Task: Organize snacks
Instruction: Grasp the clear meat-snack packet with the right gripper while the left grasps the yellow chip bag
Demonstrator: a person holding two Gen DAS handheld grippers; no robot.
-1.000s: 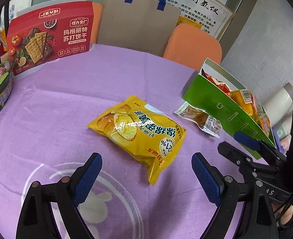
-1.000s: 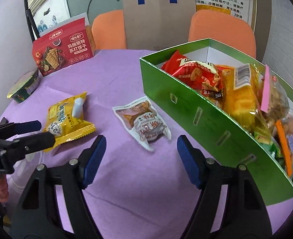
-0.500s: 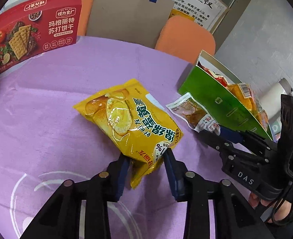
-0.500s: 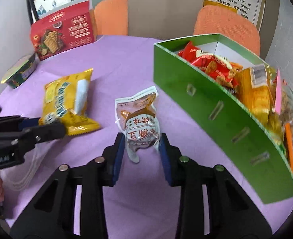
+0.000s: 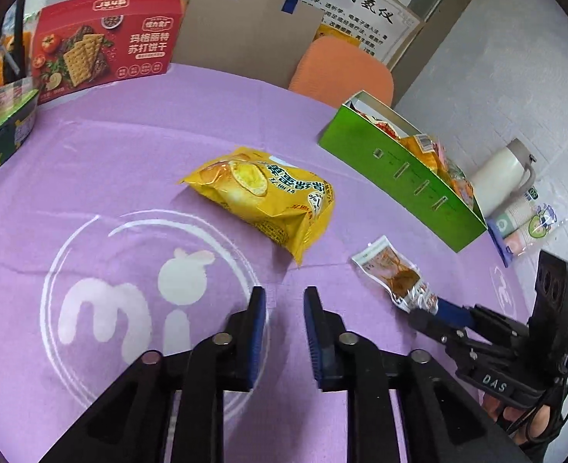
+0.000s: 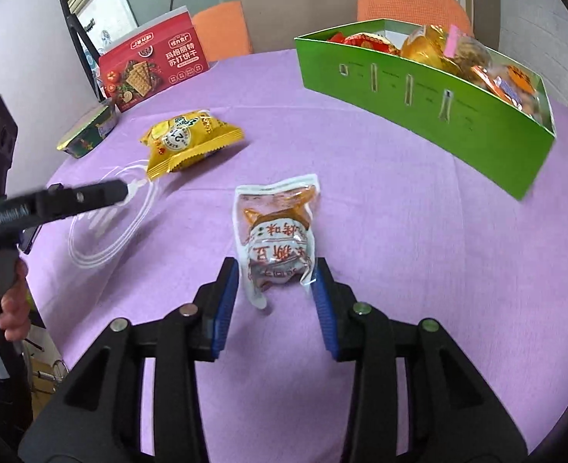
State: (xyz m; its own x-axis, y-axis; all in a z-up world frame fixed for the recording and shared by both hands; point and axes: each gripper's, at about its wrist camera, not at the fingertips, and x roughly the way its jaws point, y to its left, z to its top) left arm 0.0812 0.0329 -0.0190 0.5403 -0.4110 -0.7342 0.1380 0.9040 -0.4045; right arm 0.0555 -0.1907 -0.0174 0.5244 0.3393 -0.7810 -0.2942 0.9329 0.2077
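Several wrapped snacks were seen already packed in the long green cardboard box (image 6: 430, 115) at the far right of the purple-clothed round table (image 6: 361, 347). Two items were left outside it: a yellow crinkled chip bag (image 5: 262, 196) and a small clear-fronted sealed pouch with brown contents (image 6: 278, 237). The task was judged partly done, with both loose packets yet to be boxed.

The left gripper (image 5: 284, 332) was found with its blue-padded jaws narrowly parted, having just been opening. Nothing lay between them, and the chip bag sat apart, just ahead of the tips.

The right gripper (image 6: 276, 301) was found with its jaws having just been opening too. The pouch's near end lay between them. The right pad appeared to touch the film edge and the left pad stood clear, so no firm grip was judged.

The chip bag lay flat near the table's middle, its long axis diagonal in the left wrist view, one sealed end nearest the left tips. The pouch's long axis ran roughly away from the right gripper, its far sealed end tilted toward the box.
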